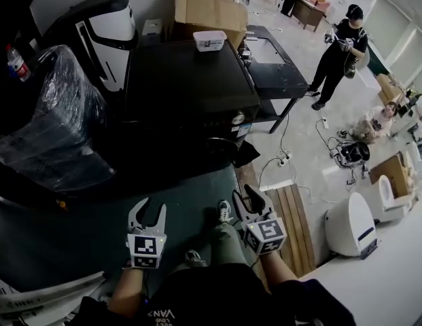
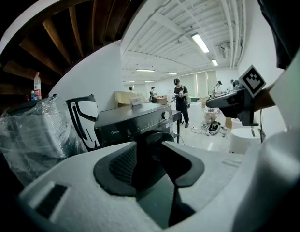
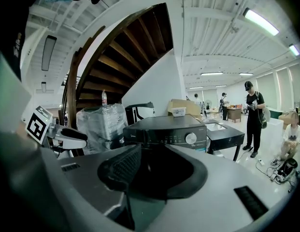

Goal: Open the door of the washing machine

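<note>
While looking down from the head, washer (image 1: 190, 87): black front-loader, ahead of both grippers and well apart from them.
Door (image 1: 214, 148): round, on the face turned toward the person; looks shut; handle side too dark to tell.
Left gripper (image 1: 149, 212): jaws apart, empty, aimed toward the washer's left part.
Right gripper (image 1: 246, 199): jaws apart, empty; I judge it slightly the nearer to the door.
Tub (image 1: 210, 40): white, on the washer's top at the rear; contents not visible.
Box (image 1: 207, 5): cardboard, behind the washer; inside hidden.

Left gripper view, door (image 2: 158, 137): straight ahead, framed in the gap between the jaws, far off, untouched.
Left gripper view, left gripper (image 2: 150, 166): pads spread, nothing held.
Left gripper view, right gripper (image 2: 232, 103): off to the right, about level.

Right gripper view, washer (image 3: 164, 129): ahead; panel and knob (image 3: 190, 138) show above the jaws; door hidden low behind them.
Right gripper view, right gripper (image 3: 154, 173): spread wide, empty.
Right gripper view, left gripper (image 3: 67, 138): at left, beside it.
Right gripper view, tub (image 3: 178, 111): on the top's rear; contents cannot be told.

Next move (judgement): forward and down to the door. A round door gives no long axis, so the grip line depends on a handle not yet made out.
</note>
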The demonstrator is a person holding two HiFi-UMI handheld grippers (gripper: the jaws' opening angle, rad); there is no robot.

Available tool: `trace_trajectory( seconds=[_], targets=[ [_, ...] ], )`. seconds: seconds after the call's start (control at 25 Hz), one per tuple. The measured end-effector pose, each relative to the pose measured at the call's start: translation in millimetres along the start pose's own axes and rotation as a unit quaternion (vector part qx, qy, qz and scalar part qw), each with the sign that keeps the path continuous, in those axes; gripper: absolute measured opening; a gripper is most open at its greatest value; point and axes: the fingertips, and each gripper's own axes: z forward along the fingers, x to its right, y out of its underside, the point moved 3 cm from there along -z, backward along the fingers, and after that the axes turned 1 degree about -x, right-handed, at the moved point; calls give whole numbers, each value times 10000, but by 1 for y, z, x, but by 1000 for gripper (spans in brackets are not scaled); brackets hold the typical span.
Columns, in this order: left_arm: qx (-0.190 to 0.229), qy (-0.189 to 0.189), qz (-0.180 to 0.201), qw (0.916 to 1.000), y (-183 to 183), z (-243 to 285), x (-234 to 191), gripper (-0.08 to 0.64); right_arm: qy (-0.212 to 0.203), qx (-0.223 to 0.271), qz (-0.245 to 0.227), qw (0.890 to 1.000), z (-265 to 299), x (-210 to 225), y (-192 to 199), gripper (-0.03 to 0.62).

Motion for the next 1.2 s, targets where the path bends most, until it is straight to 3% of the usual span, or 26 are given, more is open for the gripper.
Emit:
trace_trajectory(
  seconds=[0.28,0.56,0.72,0.96,1.2],
  targets=[
    [-89,47,163,9998,-7,61,-9,149,-123,-102,-111,9998,47,29,4,135],
    [-301,64,343,9989,-20,137,-13,149,-397,-510,-438,9969,108,71,15,143],
    [-429,113,576,9973,-34,186,-12,149,-550,-644,-399,9956,144,103,14,147],
    [-784,225,902,9926,-34,251,-9,149,-808,-1039,-566,9897,191,142,32,160],
    [-1278,351,1411,9811,-25,302,-11,149,-989,-1555,-933,9784,241,176,59,170]
  ],
)
